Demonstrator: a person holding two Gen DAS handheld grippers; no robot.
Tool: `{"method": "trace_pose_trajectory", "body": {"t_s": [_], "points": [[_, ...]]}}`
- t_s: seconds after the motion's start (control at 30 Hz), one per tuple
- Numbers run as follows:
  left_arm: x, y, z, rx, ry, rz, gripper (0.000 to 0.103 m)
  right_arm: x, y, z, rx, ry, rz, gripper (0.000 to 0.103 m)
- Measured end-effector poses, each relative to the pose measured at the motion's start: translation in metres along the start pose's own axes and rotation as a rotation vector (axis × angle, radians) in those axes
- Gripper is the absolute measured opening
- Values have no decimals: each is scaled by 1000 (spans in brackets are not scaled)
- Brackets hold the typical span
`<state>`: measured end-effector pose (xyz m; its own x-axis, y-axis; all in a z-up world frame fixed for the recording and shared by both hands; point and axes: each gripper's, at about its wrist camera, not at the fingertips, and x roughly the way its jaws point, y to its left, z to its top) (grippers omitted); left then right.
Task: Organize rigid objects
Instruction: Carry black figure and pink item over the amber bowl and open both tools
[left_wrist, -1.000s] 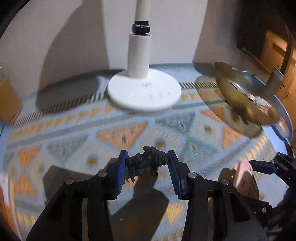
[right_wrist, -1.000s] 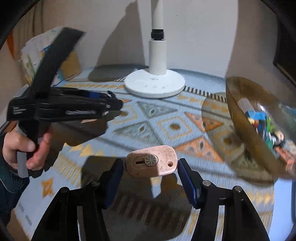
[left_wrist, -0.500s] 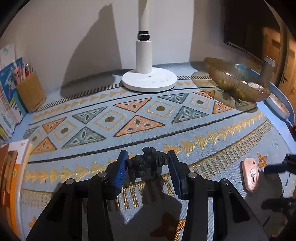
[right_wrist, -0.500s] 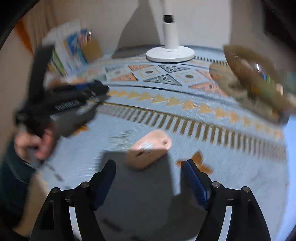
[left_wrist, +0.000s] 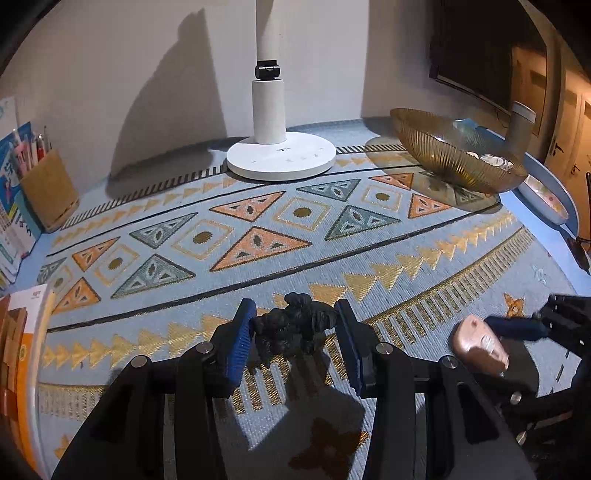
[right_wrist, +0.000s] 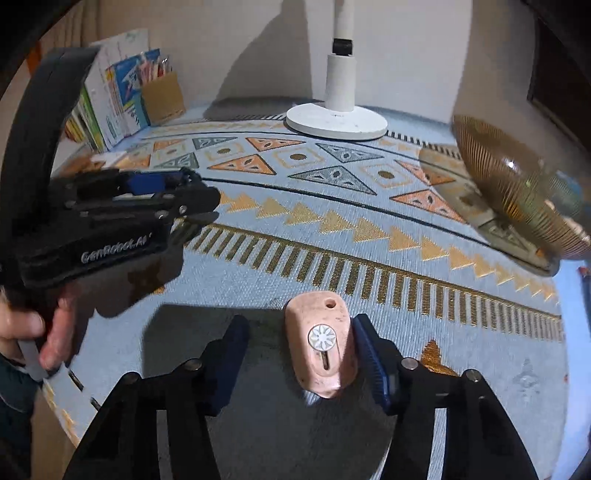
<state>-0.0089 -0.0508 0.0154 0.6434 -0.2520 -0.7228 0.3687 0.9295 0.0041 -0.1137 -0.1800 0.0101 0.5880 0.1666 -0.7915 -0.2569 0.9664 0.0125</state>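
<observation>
A black knobbly figurine (left_wrist: 291, 330) is pinched between the blue pads of my left gripper (left_wrist: 293, 332), just above the patterned cloth (left_wrist: 258, 206). A pink oval case (right_wrist: 321, 345) with a white dial lies lengthwise between the jaws of my right gripper (right_wrist: 301, 349). Those jaws are closing: the right pad touches the case, while a gap separates it from the left pad. In the left wrist view the pink case (left_wrist: 480, 345) shows blurred at lower right. A hand (right_wrist: 40, 332) holds the left gripper (right_wrist: 199, 192), seen side-on in the right wrist view.
A gold ribbed bowl (left_wrist: 443, 162) with small items stands at the back right, a shallow dish (left_wrist: 543, 199) beyond it. A white lamp base (left_wrist: 280, 158) stands at the back centre. A pen holder (left_wrist: 48, 192) and books line the left; a box (left_wrist: 26, 332) is near-left.
The pink case, held crosswise in the right gripper, was let go onto the cloth and now lies lengthwise between narrower jaws. The left gripper drew back from the lamp, still holding the figurine.
</observation>
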Motion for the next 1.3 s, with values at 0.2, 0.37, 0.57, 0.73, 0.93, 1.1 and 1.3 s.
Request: {"method": "trace_pose_trajectory", "body": {"t_s": [0.2, 0.37, 0.57, 0.73, 0.93, 1.1, 1.3], "points": [[-7, -11, -2, 37, -4, -5, 41, -16, 7, -14, -32, -30, 38, 34], [-26, -33, 15, 59, -40, -46, 41, -52, -10, -2, -30, -129, 29, 34], [-52, -68, 82, 48, -140, -224, 41, -106, -76, 28, 58, -261, -42, 34], [-53, -114, 149, 109, -206, -326, 41, -170, -156, 61, 173, -413, -151, 34], [-32, -148, 209, 105, -270, -397, 41, -180, -230, 93, 265, -431, -322, 34], [26, -177, 221, 112, -190, -386, 41, -134, -273, 103, 320, -329, -325, 34], [90, -193, 213, 85, -82, -362, 41, -74, -303, 97, 376, -220, -304, 34]]}}
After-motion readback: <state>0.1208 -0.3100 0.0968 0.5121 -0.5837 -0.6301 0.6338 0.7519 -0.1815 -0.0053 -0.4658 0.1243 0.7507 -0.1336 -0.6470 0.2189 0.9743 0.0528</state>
